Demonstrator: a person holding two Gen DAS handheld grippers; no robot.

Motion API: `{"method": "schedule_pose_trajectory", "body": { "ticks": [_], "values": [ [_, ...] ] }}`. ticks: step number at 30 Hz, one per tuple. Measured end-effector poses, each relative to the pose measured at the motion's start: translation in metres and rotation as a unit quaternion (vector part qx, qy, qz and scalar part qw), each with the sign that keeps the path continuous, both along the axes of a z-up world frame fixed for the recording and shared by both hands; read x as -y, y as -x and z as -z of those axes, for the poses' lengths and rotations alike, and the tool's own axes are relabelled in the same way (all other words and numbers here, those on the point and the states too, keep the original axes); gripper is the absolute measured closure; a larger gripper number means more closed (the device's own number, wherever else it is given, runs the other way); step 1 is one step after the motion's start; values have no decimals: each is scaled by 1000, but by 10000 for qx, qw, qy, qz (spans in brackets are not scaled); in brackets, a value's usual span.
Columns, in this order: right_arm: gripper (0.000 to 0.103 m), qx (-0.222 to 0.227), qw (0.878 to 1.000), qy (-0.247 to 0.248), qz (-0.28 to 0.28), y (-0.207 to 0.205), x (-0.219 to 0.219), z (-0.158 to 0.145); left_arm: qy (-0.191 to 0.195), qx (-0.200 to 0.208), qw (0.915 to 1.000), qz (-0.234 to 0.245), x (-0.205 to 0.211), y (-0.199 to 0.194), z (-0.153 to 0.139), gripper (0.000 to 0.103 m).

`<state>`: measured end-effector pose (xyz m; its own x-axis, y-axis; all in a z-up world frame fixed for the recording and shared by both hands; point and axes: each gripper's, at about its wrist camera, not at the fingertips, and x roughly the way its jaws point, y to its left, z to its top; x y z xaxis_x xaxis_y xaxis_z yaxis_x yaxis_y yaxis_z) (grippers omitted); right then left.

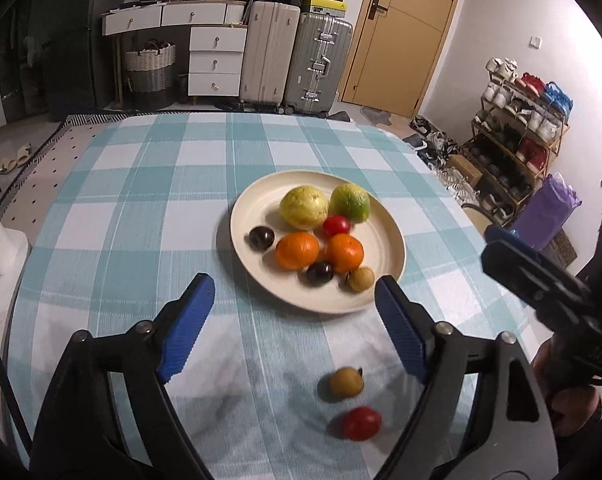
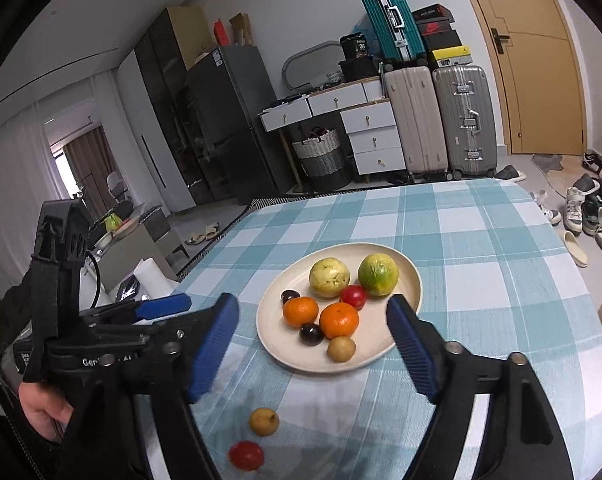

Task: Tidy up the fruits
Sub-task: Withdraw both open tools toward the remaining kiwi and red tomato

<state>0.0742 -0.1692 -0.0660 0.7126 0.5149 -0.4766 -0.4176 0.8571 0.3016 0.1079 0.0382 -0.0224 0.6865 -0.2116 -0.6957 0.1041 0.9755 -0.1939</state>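
A cream plate [image 1: 261,288] [image 2: 409,276] on the checked cloth holds several fruits: two yellow-green guavas [image 1: 303,208], two oranges [image 1: 297,251], two dark plums, a red fruit and a small brown longan. On the cloth nearer me lie a loose brown longan [image 1: 344,382] [image 2: 263,421] and a red fruit [image 1: 361,423] [image 2: 245,455]. My left gripper [image 1: 295,292] stands open above the cloth with nothing between its blue pads. My right gripper [image 2: 313,312] is also open and empty, in front of the plate. Neither touches a fruit.
The right gripper shows at the right edge of the left wrist view [image 1: 541,280]; the left one at the left of the right wrist view [image 2: 101,332], with a hand under it. Suitcases [image 1: 293,60], drawers and a shoe rack [image 1: 517,136] stand beyond the table.
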Motion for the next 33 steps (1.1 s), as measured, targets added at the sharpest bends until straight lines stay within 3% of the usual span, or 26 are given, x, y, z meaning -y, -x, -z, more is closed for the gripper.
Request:
{"method": "schedule_pose_trajectory", "body": {
  "ticks": [8, 12, 15, 33],
  "values": [
    [4, 3, 9999, 17, 150, 22, 6, 0, -35, -211, 9996, 178, 8, 20, 10, 17],
    [3, -93, 9998, 71, 164, 29, 7, 6, -111, -219, 9996, 112, 9, 31, 14, 12],
    [2, -100, 9997, 140, 175, 35, 6, 8, -65, -225, 9997, 47, 8, 38, 19, 2],
    [0, -642, 9971, 202, 347, 43, 23, 47, 8, -737, 9965, 405, 23, 60, 69, 1]
  ]
}}
